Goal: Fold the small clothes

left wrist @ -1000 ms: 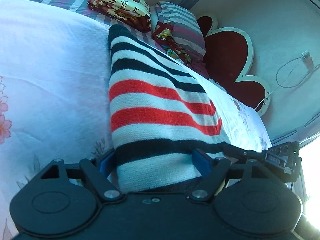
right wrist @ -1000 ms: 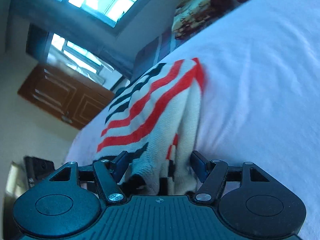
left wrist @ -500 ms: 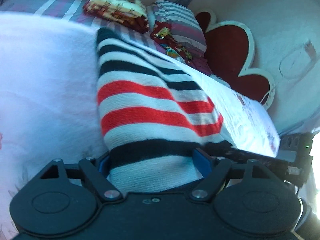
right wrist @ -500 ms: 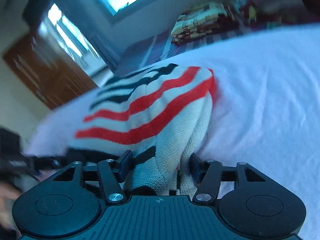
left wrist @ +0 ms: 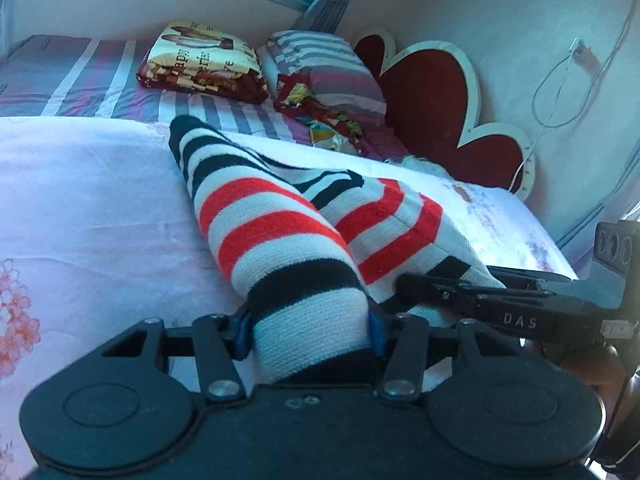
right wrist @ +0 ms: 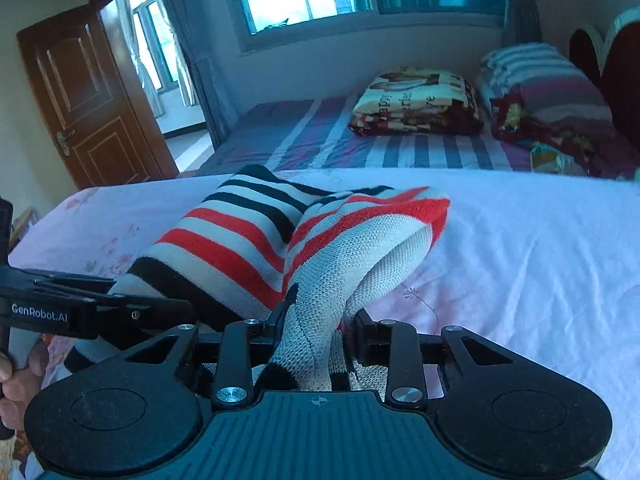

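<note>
Mid-fold on a small striped knit garment [left wrist: 280,232] — red, black and white bands — lifted at its near edge off a pale pink floral bedspread [left wrist: 80,208], far end resting on the bed. Left gripper [left wrist: 308,332] clamped on one near corner, blue-padded fingers pressed against the knit on both sides. Right gripper [right wrist: 316,332] clamped on the other near corner, cloth bunched thick between its jaws; seen also from the left view as a black bar [left wrist: 480,304] just beside, to the right. Both corners drawn close together, garment humped into two ridges between them. Likely next: carrying both held corners forward and over to the far end, then laying them down evenly, since the soft knit sags and could bunch or skew. Further back, well apart from the work: a folded printed blanket [right wrist: 416,100], a striped pillow [right wrist: 544,80], a red heart-shaped headboard [left wrist: 440,92]. Nothing lying in the fold's path on the bedspread.
</note>
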A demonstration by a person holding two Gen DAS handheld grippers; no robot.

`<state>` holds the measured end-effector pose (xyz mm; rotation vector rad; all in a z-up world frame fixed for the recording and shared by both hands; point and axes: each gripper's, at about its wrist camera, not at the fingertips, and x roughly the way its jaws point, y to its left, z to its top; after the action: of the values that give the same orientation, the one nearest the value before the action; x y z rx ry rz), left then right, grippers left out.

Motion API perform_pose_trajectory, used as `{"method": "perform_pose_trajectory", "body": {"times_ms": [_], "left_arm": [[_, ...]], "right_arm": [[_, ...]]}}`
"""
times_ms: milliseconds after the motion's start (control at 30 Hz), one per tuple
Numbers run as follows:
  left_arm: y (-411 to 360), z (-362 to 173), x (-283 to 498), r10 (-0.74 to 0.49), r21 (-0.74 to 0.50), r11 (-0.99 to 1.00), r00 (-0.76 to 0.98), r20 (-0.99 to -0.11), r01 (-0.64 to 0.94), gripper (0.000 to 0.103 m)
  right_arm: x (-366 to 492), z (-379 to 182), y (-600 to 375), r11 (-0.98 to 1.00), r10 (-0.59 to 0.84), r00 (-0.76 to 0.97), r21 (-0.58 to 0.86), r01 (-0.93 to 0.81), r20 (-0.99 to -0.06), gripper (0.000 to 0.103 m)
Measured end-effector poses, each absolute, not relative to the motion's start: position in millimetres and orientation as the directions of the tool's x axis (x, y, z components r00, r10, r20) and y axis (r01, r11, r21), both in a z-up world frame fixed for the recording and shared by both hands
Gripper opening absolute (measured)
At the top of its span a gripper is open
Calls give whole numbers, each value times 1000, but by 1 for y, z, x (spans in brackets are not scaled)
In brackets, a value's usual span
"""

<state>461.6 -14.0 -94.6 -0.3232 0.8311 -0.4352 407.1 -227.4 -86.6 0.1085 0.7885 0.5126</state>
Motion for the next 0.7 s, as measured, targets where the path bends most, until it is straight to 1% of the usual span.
{"method": "perform_pose_trajectory", "body": {"times_ms": [133,300,500,700], "left_arm": [[-7,-90,449,-505,-449,855,611,-609,258,50],[13,-78,429,-492,-437,862,627,-604,255,50],[57,-63,395,-455,-407,882,656,-602,238,50],[120,-61,352,-406,-374,904,686,-603,207,50]], "right_arm": [[392,-78,-221,870,484,606,272,-411,-632,32],[371,-63,-196,860,498,616,258,-440,-610,32],[343,-50,-135,835,535,620,250,-489,-574,32],[306,-51,-55,805,577,615,245,-541,-538,32]]}}
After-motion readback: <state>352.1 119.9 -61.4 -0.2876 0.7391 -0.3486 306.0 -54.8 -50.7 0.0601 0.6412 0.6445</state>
